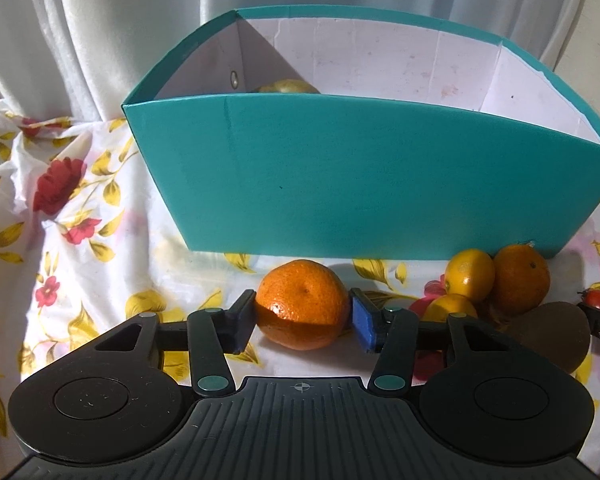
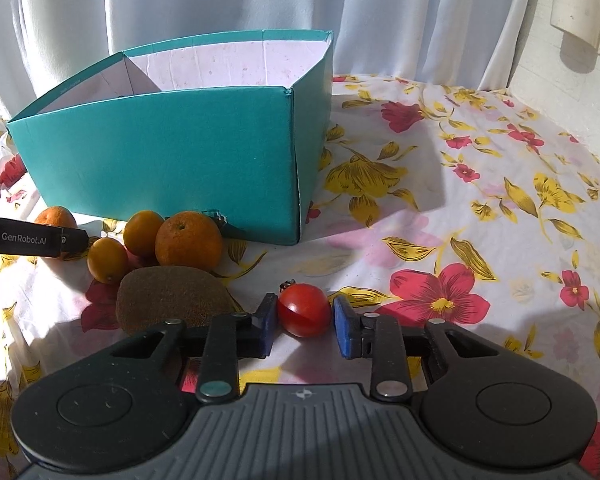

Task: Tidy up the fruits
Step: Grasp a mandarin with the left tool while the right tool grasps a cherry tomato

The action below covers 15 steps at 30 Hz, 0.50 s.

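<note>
Left gripper (image 1: 302,320): its pads are clamped on a mandarin (image 1: 302,305), one pad against each side. The mandarin rests on the flowered cloth (image 1: 80,208); it is squat, its wide axis running across from pad to pad, its dimple facing up and slightly forward.

Ahead of these fingers stands the teal box (image 1: 340,176), open-topped, with a white lining. A yellowish fruit (image 1: 288,87) shows just above the box's near wall, at the left; its kind cannot be told.

To the right of the left gripper lies a cluster: two small yellow citrus (image 1: 470,274), a larger orange (image 1: 522,278) touching them, and a brown kiwi (image 1: 548,336) nearer the camera.

Right gripper (image 2: 304,322): its blue pads are closed on a cherry tomato (image 2: 303,309), which sits on the cloth. The tomato is nearly round; its stem end points up and to the left. The kiwi lies just left of the left finger, its long axis running crosswise.
</note>
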Motion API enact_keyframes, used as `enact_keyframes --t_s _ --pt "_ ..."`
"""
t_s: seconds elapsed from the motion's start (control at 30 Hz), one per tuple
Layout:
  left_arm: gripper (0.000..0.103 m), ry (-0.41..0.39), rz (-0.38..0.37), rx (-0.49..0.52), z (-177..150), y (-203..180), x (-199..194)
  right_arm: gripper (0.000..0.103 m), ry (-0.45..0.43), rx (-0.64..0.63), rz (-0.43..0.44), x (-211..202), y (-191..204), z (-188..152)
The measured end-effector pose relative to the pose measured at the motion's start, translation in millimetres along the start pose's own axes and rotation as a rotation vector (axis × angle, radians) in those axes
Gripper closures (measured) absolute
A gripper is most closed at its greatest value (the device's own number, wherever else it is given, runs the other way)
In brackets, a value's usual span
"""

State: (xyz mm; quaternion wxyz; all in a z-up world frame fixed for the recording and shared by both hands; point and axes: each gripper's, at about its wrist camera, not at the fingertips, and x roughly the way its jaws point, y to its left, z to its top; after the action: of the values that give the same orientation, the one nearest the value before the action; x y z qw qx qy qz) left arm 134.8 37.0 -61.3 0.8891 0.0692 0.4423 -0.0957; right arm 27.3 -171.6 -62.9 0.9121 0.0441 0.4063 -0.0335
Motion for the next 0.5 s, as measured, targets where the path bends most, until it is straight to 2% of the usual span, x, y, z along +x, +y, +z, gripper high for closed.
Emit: enact_keyframes --t_s 0.27,0.5 --pt "0.05 0.015 0.004 -0.01 0 2 -4 0.076 0.004 0.007 -0.009 -2 -1 -1" --pt "0.05 0.007 0.0 0.0 3 -4 -31 0.076 -0.04 0.0 -0.031 -20 -4 2"
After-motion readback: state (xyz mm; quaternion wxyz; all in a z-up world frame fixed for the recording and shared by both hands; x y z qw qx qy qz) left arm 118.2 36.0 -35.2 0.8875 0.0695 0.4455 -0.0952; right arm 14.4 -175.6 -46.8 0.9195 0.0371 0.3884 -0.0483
